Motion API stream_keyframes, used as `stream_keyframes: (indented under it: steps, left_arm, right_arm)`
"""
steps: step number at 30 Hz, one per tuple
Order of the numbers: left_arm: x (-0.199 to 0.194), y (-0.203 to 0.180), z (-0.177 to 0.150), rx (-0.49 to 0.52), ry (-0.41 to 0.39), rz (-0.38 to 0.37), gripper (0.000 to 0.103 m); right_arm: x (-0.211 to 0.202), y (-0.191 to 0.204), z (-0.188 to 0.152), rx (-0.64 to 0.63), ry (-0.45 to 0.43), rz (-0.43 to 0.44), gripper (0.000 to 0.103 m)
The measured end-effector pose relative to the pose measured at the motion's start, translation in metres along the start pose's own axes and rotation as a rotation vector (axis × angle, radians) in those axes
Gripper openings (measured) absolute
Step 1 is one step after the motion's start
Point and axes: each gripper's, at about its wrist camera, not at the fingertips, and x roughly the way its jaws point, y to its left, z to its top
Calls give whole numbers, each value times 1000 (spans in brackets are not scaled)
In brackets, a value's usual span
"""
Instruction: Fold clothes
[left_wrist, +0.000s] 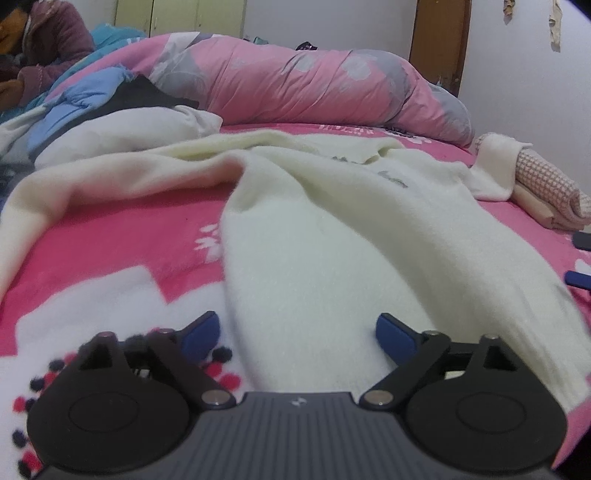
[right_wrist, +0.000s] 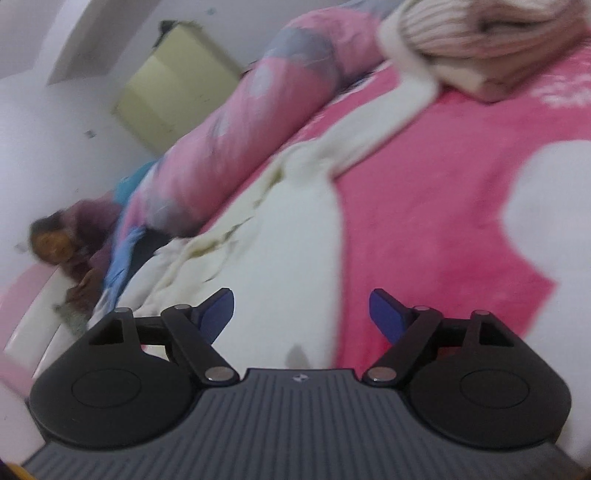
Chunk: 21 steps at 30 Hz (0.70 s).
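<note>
A cream knit sweater lies spread lengthwise on the pink bed cover, one sleeve trailing to the left. My left gripper is open just above the near hem, and the hem lies between its blue fingertips without being pinched. In the tilted, blurred right wrist view the same sweater runs away from me. My right gripper is open over the sweater's near end, and neither blue pad presses on the cloth.
A rolled pink and grey quilt lies across the far side of the bed. Folded clothes are stacked at the right edge. Loose blue, black and white garments are heaped at the left, and a person sits behind them.
</note>
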Motion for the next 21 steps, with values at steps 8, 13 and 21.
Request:
stream_keyframes:
  steps: [8,13,21]
  left_arm:
    - [0,-11,-2,16,10,50,81]
    - [0,-15,-3,14,0,71,81]
    - [-1,-18,-8,18,-31,96,82]
  right_arm:
    - [11,14,-11,-143,104,-44,62]
    - [16,-7,2,-56,89,-42,43]
    - [31,-28,10,80,67,37,9]
